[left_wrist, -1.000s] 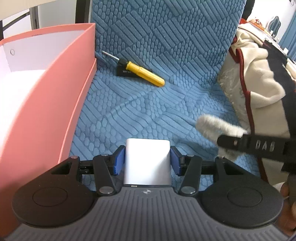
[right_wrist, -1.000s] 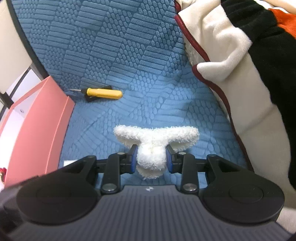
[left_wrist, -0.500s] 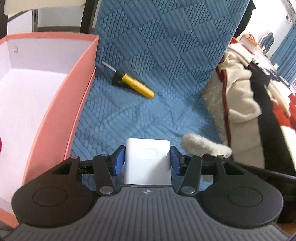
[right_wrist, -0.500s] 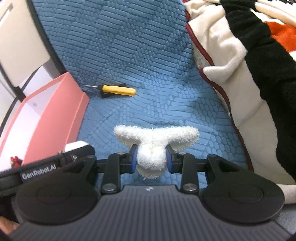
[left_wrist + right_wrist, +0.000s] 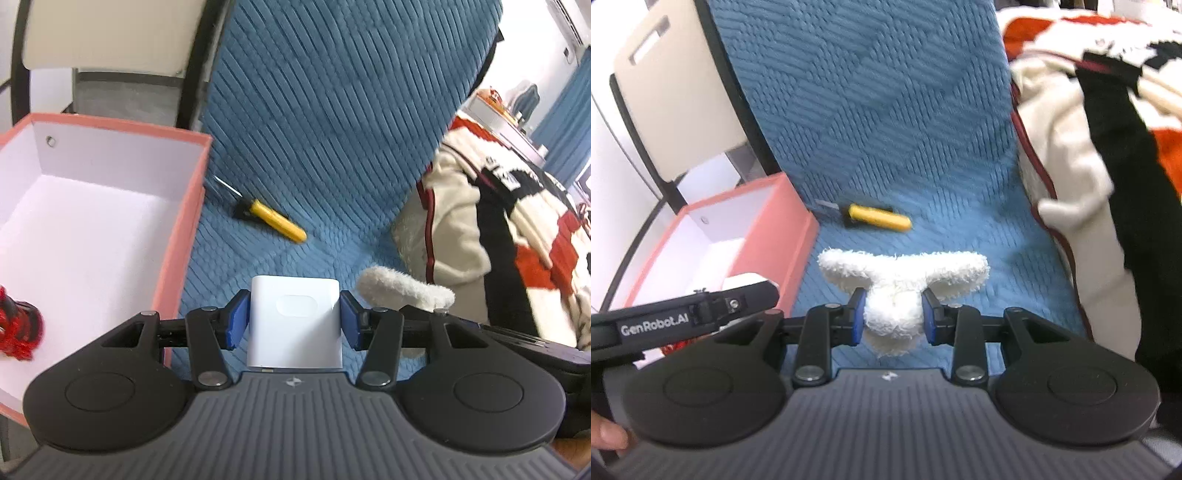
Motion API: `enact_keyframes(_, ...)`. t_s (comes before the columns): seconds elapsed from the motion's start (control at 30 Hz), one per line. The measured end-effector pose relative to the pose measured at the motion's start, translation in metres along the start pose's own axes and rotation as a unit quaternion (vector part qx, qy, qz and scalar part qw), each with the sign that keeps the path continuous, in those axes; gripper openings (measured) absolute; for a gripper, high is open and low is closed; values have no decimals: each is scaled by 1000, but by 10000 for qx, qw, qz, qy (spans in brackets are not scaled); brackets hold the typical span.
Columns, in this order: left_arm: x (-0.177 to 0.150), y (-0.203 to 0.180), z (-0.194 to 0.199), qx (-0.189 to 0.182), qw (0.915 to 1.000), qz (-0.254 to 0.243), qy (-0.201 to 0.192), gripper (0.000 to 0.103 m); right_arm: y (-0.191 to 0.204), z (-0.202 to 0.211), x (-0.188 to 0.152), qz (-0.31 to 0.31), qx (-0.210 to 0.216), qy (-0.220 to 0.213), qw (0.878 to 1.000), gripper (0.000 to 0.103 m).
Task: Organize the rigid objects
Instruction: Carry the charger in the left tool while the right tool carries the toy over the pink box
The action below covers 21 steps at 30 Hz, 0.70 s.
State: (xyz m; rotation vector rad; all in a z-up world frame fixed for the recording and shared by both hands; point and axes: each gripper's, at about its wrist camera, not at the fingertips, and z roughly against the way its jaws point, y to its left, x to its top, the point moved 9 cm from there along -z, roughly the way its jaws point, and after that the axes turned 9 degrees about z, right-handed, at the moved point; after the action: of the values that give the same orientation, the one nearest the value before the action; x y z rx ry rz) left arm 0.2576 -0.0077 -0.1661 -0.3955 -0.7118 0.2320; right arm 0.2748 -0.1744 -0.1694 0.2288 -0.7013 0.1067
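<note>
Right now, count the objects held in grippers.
2: the white box clamped in the left gripper, and the fluffy white item clamped in the right gripper.

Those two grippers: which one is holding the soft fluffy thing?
The right gripper: its blue pads squeeze the white plush toy. The left gripper clamps a smooth, hard white block instead.

The right tool (image 5: 893,316) clamps a fluffy white plush piece (image 5: 899,275) above the blue quilted cover (image 5: 886,110).

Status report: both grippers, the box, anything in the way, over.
Left gripper shut on white case. Right gripper shut on fluffy white toy. Pink box open. Screwdriver loose beside it.
</note>
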Motion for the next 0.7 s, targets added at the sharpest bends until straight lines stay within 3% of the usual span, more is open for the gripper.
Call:
enact_keyframes(0.43,83,29,79,86,9978,105,-656,57,68,24,68,261,375,-559,9974,34)
enact_keyframes(0.7,124,73,121,274,9941,361,-988,57,125,26,93,581,631,-748,9935,34)
